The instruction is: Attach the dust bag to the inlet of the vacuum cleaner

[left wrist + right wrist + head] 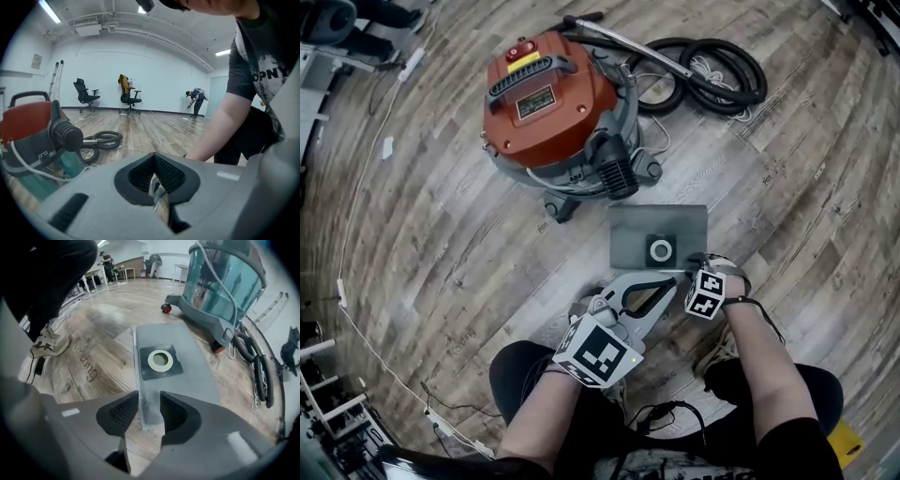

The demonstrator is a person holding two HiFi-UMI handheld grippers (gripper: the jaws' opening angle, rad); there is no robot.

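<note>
Dust bag [197, 380] pick-up: the right claw [149, 401] points steeply down over the near edge of the bag. Its jaws are released, and that edge lies between the pads without being pinched. Lower the claw until the pads straddle the edge fully, then clench on the grey material only. The sheet lies thin and flat, so it may slip or fold if caught by a corner. Keep clear of the dark card collar [174, 372] and its pale ring [160, 360], since the ring must later meet the inlet. The left claw [154, 176] is clenched on nothing and hangs just beside the right one, above the floor [441, 234]. It is free to support the collar once the bag lifts.

Containers: the bag lies flat on the floor just in front of the vacuum cleaner [553, 112], apart from it, and looks empty. The teal drum [225, 282] has its red lid [546, 94] seated, and nothing can be made out inside. A black ribbed port [619, 173] on the drum faces the bag. The hose [712, 75] lies coiled behind.
</note>
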